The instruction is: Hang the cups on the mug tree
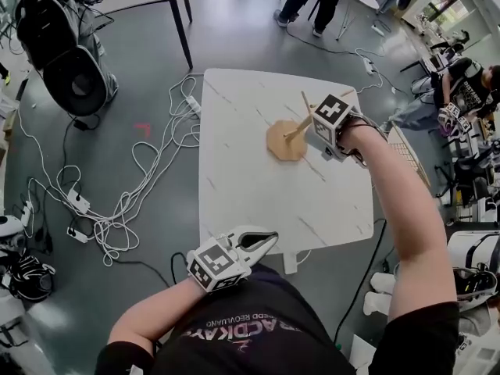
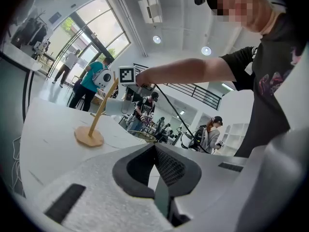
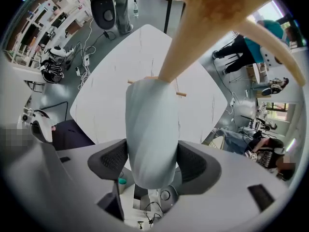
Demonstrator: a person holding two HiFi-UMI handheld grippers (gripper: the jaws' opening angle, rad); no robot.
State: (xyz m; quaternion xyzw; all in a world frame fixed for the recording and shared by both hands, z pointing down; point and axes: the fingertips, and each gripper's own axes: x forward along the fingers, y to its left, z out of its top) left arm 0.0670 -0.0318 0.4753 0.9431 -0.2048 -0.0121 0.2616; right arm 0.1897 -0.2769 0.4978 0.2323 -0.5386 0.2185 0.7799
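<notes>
A wooden mug tree (image 1: 287, 137) stands on the white table (image 1: 250, 201), right of its middle. My right gripper (image 1: 322, 135) is up against the tree's upper pegs, shut on a pale blue-grey cup (image 3: 149, 134). In the right gripper view the cup fills the space between the jaws, with the tree's trunk (image 3: 193, 37) and a peg (image 3: 181, 94) just beyond it. The cup is hidden under the gripper in the head view. My left gripper (image 1: 264, 241) hovers at the table's near edge, shut and empty. It faces the mug tree (image 2: 96, 122) from a distance.
White cables and power strips (image 1: 133, 186) sprawl over the floor left of the table. A black table leg (image 1: 181, 30) and a black bag (image 1: 62, 61) stand at the far left. A wire basket (image 1: 406, 155) sits off the table's right edge. People stand beyond the far side.
</notes>
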